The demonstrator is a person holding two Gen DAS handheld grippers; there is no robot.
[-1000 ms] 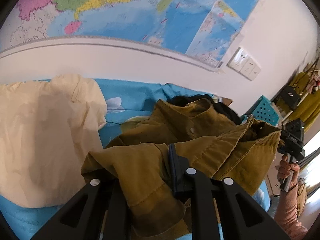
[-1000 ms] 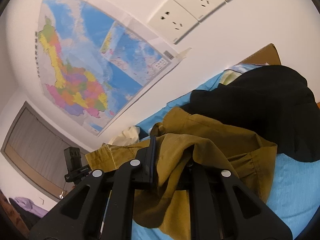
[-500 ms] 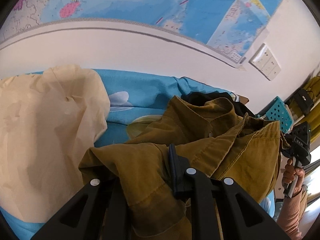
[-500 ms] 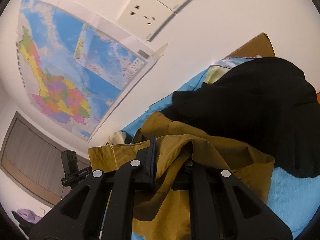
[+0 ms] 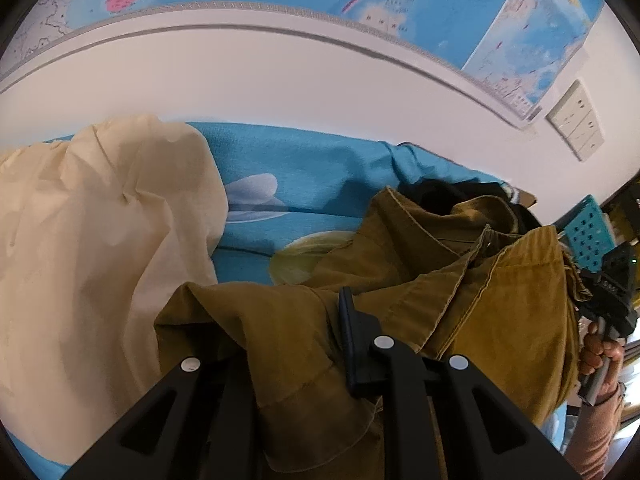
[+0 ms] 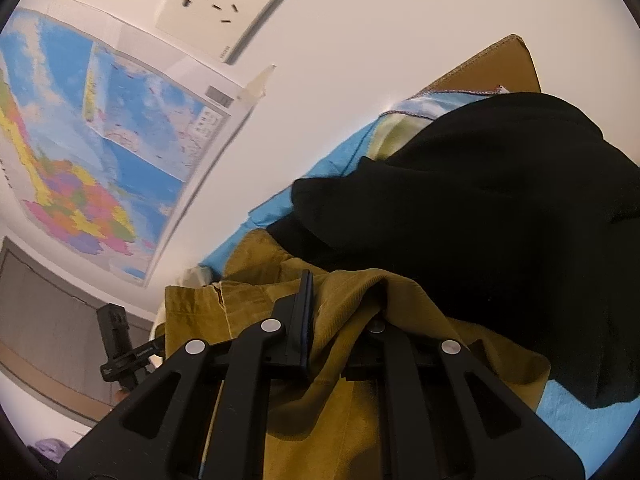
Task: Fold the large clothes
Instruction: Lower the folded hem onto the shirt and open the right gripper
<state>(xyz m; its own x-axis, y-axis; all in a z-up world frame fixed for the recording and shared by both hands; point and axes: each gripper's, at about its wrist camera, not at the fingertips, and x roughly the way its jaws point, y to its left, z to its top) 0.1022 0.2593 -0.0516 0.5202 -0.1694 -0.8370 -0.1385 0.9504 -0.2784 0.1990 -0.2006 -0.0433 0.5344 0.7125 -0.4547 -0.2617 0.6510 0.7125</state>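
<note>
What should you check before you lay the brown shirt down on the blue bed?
1. Left gripper shut on the mustard shirt: ok.
2. Right gripper shut on the shirt too: ok.
3. Shirt spread flat between the grippers: not ok, it is bunched.
4. Bare blue bedsheet to land on: ok, some shows behind the shirt.
5. Cream cloth clear of the landing spot: cannot tell.
6. Black garment clear: not ok, it touches the shirt.
</note>
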